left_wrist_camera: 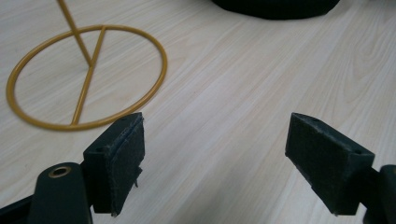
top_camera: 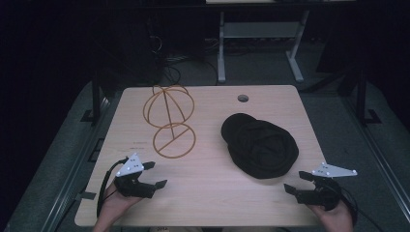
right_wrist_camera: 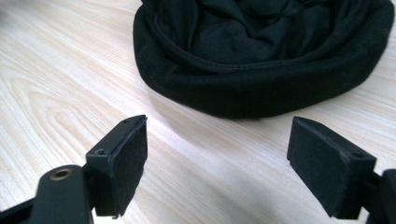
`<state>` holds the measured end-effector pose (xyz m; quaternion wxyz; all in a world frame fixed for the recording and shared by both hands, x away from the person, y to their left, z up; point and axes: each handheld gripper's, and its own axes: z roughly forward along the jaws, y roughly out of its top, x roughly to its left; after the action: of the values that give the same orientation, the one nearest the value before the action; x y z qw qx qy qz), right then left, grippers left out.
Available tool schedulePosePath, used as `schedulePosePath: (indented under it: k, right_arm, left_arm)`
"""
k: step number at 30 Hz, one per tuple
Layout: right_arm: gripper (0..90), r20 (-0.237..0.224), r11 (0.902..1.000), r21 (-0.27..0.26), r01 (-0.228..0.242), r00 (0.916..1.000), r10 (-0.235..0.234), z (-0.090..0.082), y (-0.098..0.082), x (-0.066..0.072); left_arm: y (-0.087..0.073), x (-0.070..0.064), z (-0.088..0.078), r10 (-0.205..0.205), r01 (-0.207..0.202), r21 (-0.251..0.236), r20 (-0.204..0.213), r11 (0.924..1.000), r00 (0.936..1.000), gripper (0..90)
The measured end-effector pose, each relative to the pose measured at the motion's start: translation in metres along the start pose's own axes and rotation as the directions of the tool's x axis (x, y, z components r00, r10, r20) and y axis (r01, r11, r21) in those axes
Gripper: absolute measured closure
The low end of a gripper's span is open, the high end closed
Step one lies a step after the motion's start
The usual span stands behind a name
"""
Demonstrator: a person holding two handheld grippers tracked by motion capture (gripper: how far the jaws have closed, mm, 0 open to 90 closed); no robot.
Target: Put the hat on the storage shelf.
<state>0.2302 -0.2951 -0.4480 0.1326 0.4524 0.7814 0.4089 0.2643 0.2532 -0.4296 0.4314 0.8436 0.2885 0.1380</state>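
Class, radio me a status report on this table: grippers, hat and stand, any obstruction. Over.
Left gripper open, empty, near the gold wire stand. Right gripper open, empty, facing the black hat. Hat flat on table, off the stand. Path clear.

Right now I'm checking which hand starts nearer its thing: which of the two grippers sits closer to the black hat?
The right gripper, jaws open, just below the black hat. The left gripper faces the gold wire stand instead, farther off.

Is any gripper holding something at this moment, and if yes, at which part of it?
Nothing is held. The left gripper and the right gripper both stand open over the bare table. The black hat and the gold wire stand lie untouched.
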Motion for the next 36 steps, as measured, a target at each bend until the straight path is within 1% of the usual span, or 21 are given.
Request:
schedulePosePath:
  k: [2, 3, 5, 7, 9, 10, 11, 15, 16, 17, 19, 21, 22, 27, 28, 30, 31, 32, 33, 35, 36]
  right_arm:
    - [19.6, -0.001, 1.0000, -0.002, -0.003, 1.0000, 0.003, -0.001, 0.000, -0.001]
    - [19.5, -0.004, 0.9998, -0.009, -0.015, 0.9999, 0.015, -0.002, -0.001, -0.002]
    - [19.2, -0.004, 0.9998, -0.019, -0.012, 0.9999, 0.012, -0.004, -0.001, -0.004]
    - [19.1, -0.005, 0.9995, -0.020, -0.024, 0.9997, 0.024, -0.005, -0.002, -0.003]
    - [19.1, -0.006, 0.9995, -0.023, -0.020, 0.9998, 0.020, -0.005, -0.002, -0.003]
    - [19.0, -0.006, 0.9994, -0.028, -0.020, 0.9998, 0.019, -0.007, -0.002, -0.003]
    - [19.0, -0.006, 0.9993, -0.029, -0.025, 0.9997, 0.024, -0.008, -0.002, -0.003]
    - [18.8, -0.008, 0.9989, -0.044, -0.013, 0.9999, 0.013, -0.010, 0.000, -0.002]
    - [18.8, -0.008, 0.9989, -0.044, -0.013, 0.9999, 0.013, -0.010, 0.000, -0.002]
    - [18.7, -0.010, 0.9988, -0.046, -0.015, 0.9998, 0.014, -0.010, 0.000, -0.002]
    - [18.7, -0.012, 0.9988, -0.046, -0.014, 0.9998, 0.014, -0.010, 0.000, -0.001]
    - [18.6, -0.014, 0.9989, -0.045, -0.014, 0.9998, 0.013, -0.010, 0.000, -0.001]
    - [18.6, -0.014, 0.9989, -0.045, -0.014, 0.9998, 0.013, -0.010, 0.000, -0.001]
    - [18.6, -0.022, 0.9986, -0.049, -0.023, 0.9995, 0.021, -0.011, 0.001, -0.001]
    - [18.5, -0.025, 0.9985, -0.050, -0.022, 0.9995, 0.021, -0.011, 0.001, -0.001]
    - [18.5, -0.026, 0.9986, -0.049, -0.020, 0.9995, 0.019, -0.011, 0.001, -0.001]
    - [18.4, -0.024, 0.9986, -0.052, -0.009, 0.9997, 0.008, -0.011, 0.002, -0.001]
    - [18.4, -0.024, 0.9986, -0.052, -0.009, 0.9997, 0.008, -0.011, 0.002, -0.001]
    - [18.4, -0.025, 0.9985, -0.054, -0.007, 0.9997, 0.006, -0.012, 0.002, -0.001]
    - [18.4, -0.025, 0.9984, -0.057, -0.005, 0.9997, 0.003, -0.012, 0.002, -0.001]
    - [18.4, -0.026, 0.9982, -0.059, -0.008, 0.9996, 0.007, -0.012, 0.002, -0.001]
  left_arm:
    - [0.002, -0.002, 0.001, 0.011, -0.011, 0.000, 0.002, 0.9999, 0.9999, 19.4]
    - [0.004, -0.003, 0.003, 0.013, -0.013, -0.004, 0.009, 0.9999, 0.9999, 19.4]
    - [0.013, -0.008, 0.008, 0.033, -0.032, -0.009, 0.025, 0.9994, 0.9991, 19.4]
    - [0.019, -0.012, 0.014, 0.041, -0.041, -0.008, 0.037, 0.9991, 0.9984, 19.5]
    - [0.022, -0.014, 0.017, 0.048, -0.047, -0.008, 0.044, 0.9988, 0.9979, 19.4]
    - [0.028, -0.018, 0.022, 0.068, -0.068, 0.002, 0.061, 0.9977, 0.9958, 19.5]
    - [0.028, -0.018, 0.022, 0.068, -0.068, 0.002, 0.061, 0.9977, 0.9958, 19.4]
    - [0.046, -0.030, 0.034, 0.100, -0.099, -0.009, 0.100, 0.9950, 0.9900, 19.4]
    - [0.046, -0.030, 0.034, 0.100, -0.099, -0.009, 0.100, 0.9950, 0.9900, 19.4]
    - [0.054, -0.034, 0.038, 0.112, -0.110, -0.021, 0.113, 0.9937, 0.9873, 19.4]
    - [0.058, -0.037, 0.040, 0.115, -0.113, -0.022, 0.123, 0.9933, 0.9857, 19.4]
    - [0.071, -0.042, 0.048, 0.146, -0.146, -0.011, 0.138, 0.9892, 0.9795, 19.4]
    - [0.071, -0.042, 0.048, 0.146, -0.146, -0.011, 0.138, 0.9892, 0.9795, 19.4]
    - [0.089, -0.048, 0.060, 0.172, -0.171, -0.017, 0.170, 0.9851, 0.9704, 19.4]
    - [0.095, -0.050, 0.064, 0.183, -0.183, -0.015, 0.177, 0.9830, 0.9670, 19.4]
    - [0.098, -0.052, 0.067, 0.189, -0.189, -0.014, 0.181, 0.9818, 0.9652, 19.3]
    - [0.104, -0.054, 0.072, 0.196, -0.197, -0.011, 0.192, 0.9802, 0.9616, 19.3]
    - [0.104, -0.054, 0.072, 0.196, -0.197, -0.011, 0.192, 0.9802, 0.9616, 19.3]
    - [0.109, -0.057, 0.078, 0.204, -0.206, -0.009, 0.201, 0.9785, 0.9582, 19.3]
    - [0.111, -0.058, 0.081, 0.202, -0.204, -0.012, 0.209, 0.9790, 0.9570, 19.3]
    - [0.115, -0.060, 0.084, 0.209, -0.212, -0.008, 0.215, 0.9773, 0.9541, 19.3]
